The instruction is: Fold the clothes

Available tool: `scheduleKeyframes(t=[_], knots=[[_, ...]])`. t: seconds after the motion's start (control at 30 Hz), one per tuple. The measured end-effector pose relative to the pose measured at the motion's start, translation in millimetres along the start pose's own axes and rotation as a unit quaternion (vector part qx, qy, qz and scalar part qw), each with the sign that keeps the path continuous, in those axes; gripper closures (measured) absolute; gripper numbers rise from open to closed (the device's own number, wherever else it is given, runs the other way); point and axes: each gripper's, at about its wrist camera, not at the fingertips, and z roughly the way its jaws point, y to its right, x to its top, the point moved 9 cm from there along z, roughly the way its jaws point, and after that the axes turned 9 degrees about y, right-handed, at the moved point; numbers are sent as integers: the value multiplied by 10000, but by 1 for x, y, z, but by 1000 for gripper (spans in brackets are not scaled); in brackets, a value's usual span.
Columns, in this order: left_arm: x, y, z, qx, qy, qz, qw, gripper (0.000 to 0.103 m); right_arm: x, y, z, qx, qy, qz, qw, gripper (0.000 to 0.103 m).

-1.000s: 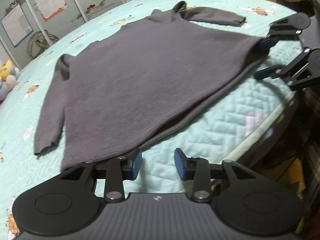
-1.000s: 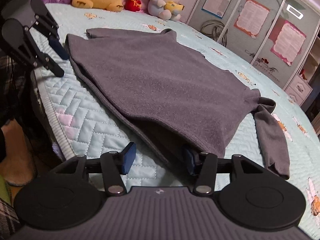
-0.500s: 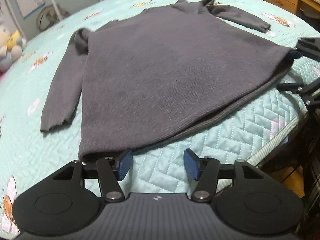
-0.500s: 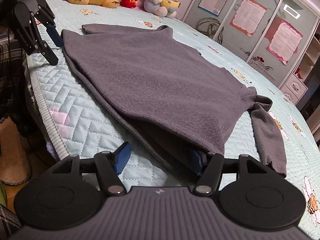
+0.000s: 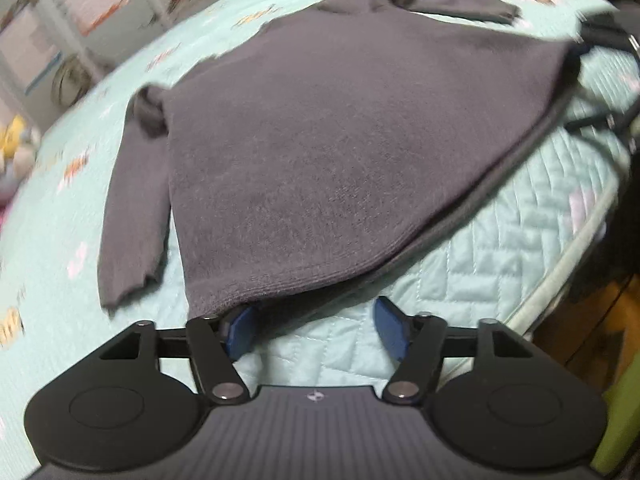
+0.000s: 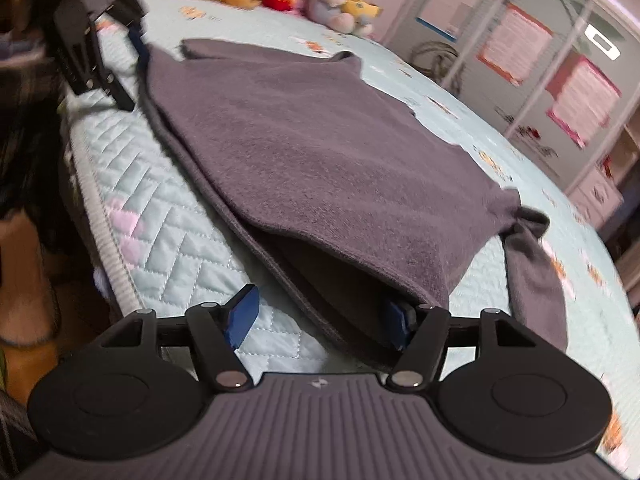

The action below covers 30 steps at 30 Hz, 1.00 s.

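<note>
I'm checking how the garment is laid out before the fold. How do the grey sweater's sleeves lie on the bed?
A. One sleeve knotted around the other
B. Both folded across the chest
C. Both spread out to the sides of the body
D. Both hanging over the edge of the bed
C: the grey sweater lies flat on the quilted bed cover, one sleeve stretched beside the body and the other sleeve angling away near the collar.

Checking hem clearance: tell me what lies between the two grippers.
The sweater hem spans the stretch between the left gripper and the right gripper, on quilt; both wrist views show it.
</note>
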Motion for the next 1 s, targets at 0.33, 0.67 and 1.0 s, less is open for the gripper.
scheduleKeyframes(t=[0.33,0.67,1.0], knots=[[9,-7,12,-274,-20,188,9994,61,10,0,8,-264,142,-458,9985,60],[0,-1,-5,-458,-185,559,9972,101,6,-4,-4,239,-298,-898,9952,102],[-13,3,-6,-153,-156,535,9983,100,-9,3,-9,607,-602,-169,9962,95]])
